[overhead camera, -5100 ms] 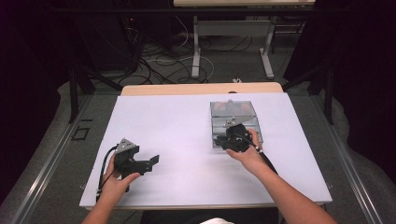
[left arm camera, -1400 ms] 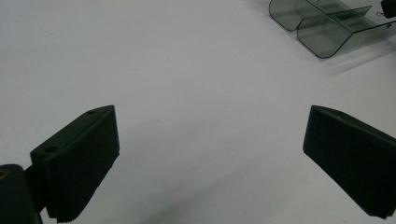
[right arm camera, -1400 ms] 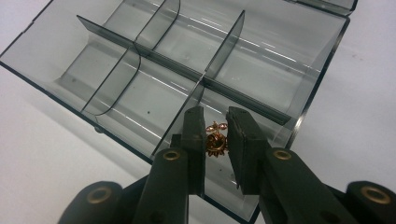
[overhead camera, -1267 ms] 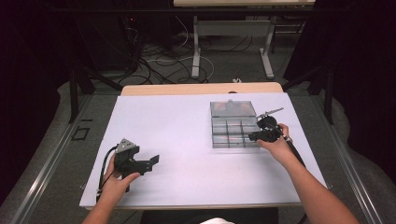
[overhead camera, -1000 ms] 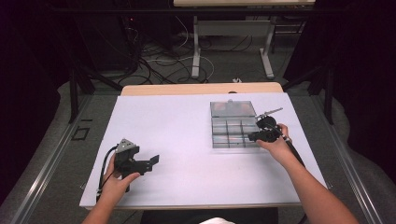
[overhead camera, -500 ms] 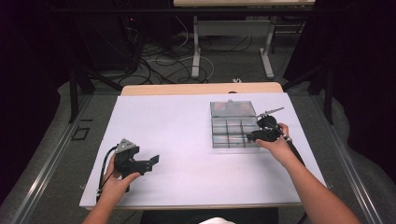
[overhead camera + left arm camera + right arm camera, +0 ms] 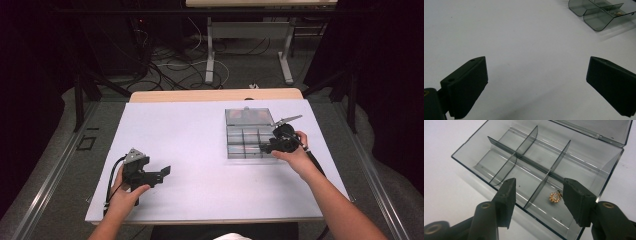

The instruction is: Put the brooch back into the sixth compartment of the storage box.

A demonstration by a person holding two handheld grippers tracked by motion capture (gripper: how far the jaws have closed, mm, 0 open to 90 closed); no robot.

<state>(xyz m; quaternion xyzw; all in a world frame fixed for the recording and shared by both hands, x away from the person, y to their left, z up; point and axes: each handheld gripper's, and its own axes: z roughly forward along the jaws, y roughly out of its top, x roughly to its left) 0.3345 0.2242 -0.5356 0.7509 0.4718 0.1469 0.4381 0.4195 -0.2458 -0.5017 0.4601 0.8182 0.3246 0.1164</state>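
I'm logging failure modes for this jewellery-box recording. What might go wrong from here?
1. The right gripper hangs open over the clear box; its jaws straddle a thin divider, so closing or dropping could catch it and shift the box.
2. The small gold flower-shaped ornament lies close to a divider, leaving little room for a jaw beside it.
3. The left gripper rests far off, open, so nothing steadies the box.

**Colours on the table**

Box [image 7: 584, 157]: smoky grey, see-through, dividers the same tint. Trinket [image 7: 554, 196]: gold flower shape, pale sparkling centre. Table [image 7: 190, 135]: plain pale lilac-white. Left gripper [image 7: 536, 87] and right gripper [image 7: 537, 202]: matte black, the latter with brass-coloured pivots.
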